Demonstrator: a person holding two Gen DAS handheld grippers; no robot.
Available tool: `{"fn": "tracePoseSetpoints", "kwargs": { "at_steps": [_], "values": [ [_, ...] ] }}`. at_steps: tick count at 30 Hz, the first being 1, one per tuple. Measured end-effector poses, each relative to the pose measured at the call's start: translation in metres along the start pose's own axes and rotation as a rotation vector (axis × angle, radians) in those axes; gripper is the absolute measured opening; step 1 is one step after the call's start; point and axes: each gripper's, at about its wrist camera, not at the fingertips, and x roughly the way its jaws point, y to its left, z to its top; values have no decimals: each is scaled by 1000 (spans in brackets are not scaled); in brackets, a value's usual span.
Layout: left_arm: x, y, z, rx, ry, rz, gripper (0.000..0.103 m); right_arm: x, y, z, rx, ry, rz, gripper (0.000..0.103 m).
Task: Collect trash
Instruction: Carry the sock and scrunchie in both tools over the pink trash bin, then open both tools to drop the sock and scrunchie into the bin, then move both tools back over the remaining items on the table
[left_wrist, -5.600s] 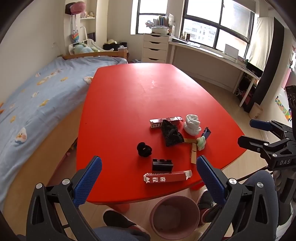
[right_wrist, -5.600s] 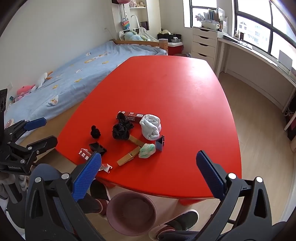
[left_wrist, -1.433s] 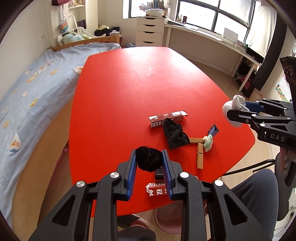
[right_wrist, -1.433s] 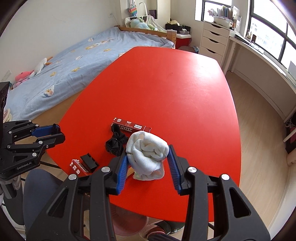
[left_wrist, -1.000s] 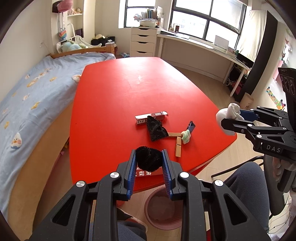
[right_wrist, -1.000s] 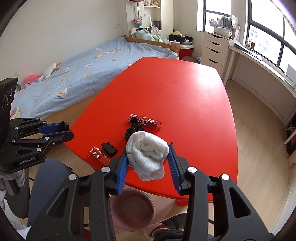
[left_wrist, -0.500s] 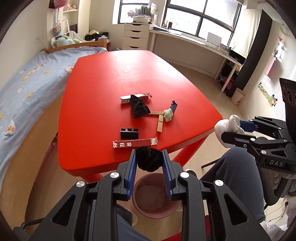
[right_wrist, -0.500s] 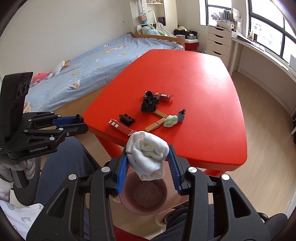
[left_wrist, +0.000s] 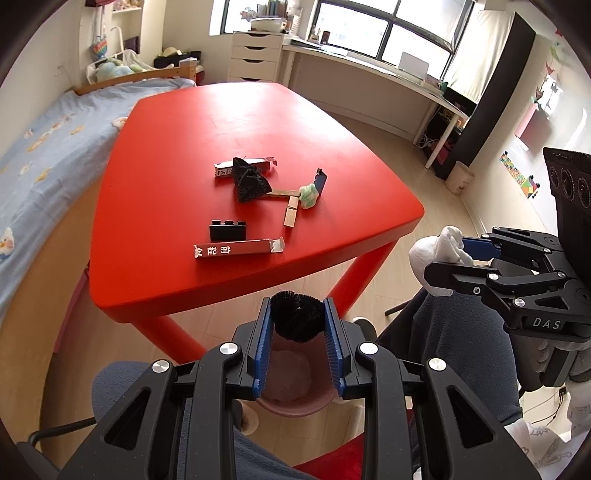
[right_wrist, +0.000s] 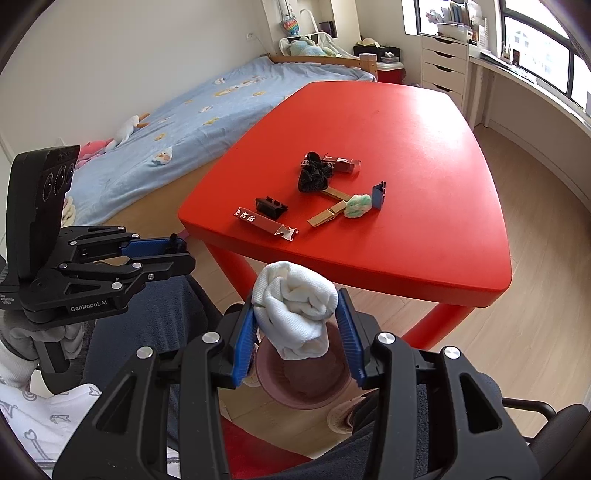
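Note:
My left gripper (left_wrist: 297, 319) is shut on a black fuzzy ball (left_wrist: 295, 315) and holds it above the pink bin (left_wrist: 295, 404) on the floor in front of the red table (left_wrist: 177, 155). My right gripper (right_wrist: 295, 306) is shut on a white balled sock (right_wrist: 297, 306) and holds it above the same bin (right_wrist: 306, 395). The right gripper with the sock also shows at the right of the left wrist view (left_wrist: 448, 245). On the table lie a long red box (left_wrist: 236, 250), a black clip (left_wrist: 227, 229), a black crumpled cloth (left_wrist: 248, 181), wooden clothespins (left_wrist: 290, 216) and a green-white wad (left_wrist: 308, 195).
A second red box (left_wrist: 243, 168) and a small blue box (left_wrist: 320, 181) lie on the table. A blue bed (left_wrist: 40, 140) stands left of the table. A desk (left_wrist: 369, 77) and white drawers (left_wrist: 255, 61) line the far wall. My knees (left_wrist: 458, 332) are below the grippers.
Both grippers closed on their items, lifted them off the table and drew back and down past the near table edge; they now hang over the pink bin.

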Motion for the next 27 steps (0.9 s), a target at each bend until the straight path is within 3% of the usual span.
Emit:
{"fn": "tracePoseSetpoints", "kwargs": {
  "at_steps": [7,8,9,11,17,27],
  "values": [
    [2,-3,1,13,9,-26,29,3,1,-3,-1,8,12,43],
    [3,-3,1,12,11,-31,37,4,0,-2,-2,10,12,50],
    [2,-3,1,9,7,-31,60,4,-1,-1,2,9,15,68],
    [0,-1,1,-1,-18,-16,87,3,-5,-2,11,-4,11,88],
    [1,10,3,-25,-14,41,95,6,-15,-2,36,0,-45,99],
    [0,17,3,-48,-12,55,95,9,-19,-2,48,5,-48,100]
  ]
}}
